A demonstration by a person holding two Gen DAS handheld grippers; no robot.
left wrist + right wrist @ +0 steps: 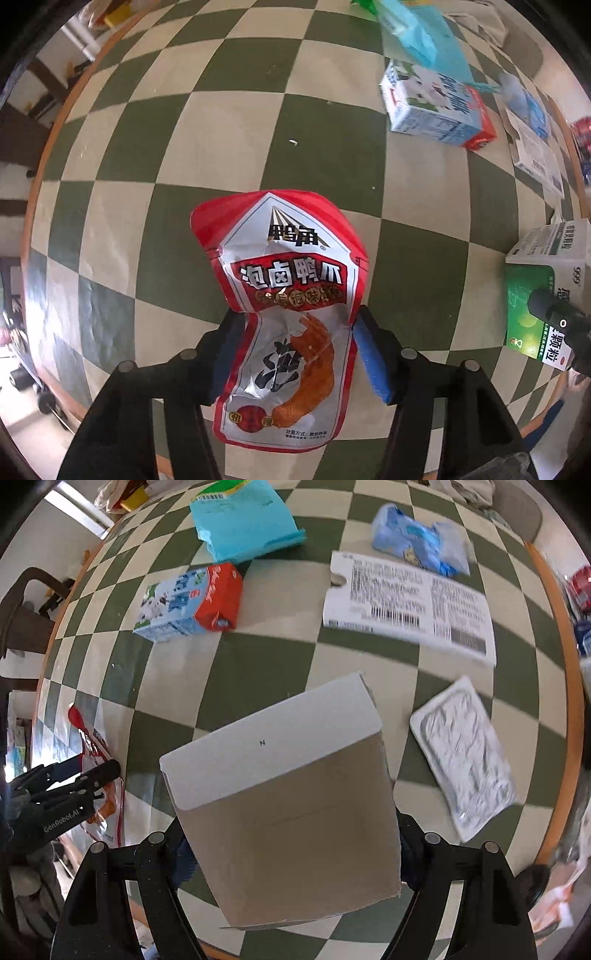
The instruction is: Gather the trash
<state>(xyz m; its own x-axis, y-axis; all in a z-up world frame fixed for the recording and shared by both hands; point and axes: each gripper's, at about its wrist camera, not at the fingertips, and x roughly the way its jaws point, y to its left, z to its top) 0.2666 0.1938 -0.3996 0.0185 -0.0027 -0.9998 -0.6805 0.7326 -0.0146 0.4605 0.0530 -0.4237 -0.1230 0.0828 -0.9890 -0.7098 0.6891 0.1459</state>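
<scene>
**A:** Entry — your left gripper (293, 354) was clamped on the crumpled red-and-white foil snack pouch (284, 317), blue pads pinching its lower half. The pouch was held off the green-and-cream checked tablecloth (229, 122), long axis running along the fingers, red top pointing away from you.

**B:** And the right?

**A:** Your right gripper (291, 853) gripped the open grey-brown cardboard box with a white flap (291, 812) by its side walls, also lifted. The flap end pointed forward and up-left; the box sat skewed between the jaws.

**B:** Advice for the carry?

**A:** My judgement: you needed steady pressure on both — the foil is slick and the box walls could buckle inward. Level wrists would have kept the skewed box from twisting out.

**B:** Left on the table?

**A:** The blue-and-red milk carton (188, 602) on its side, the flattened white printed carton (410, 609), the silver blister sheet (465, 753), the crumpled blue plastic wrapper (417, 541) and the turquoise paper bag (243, 520).
</scene>
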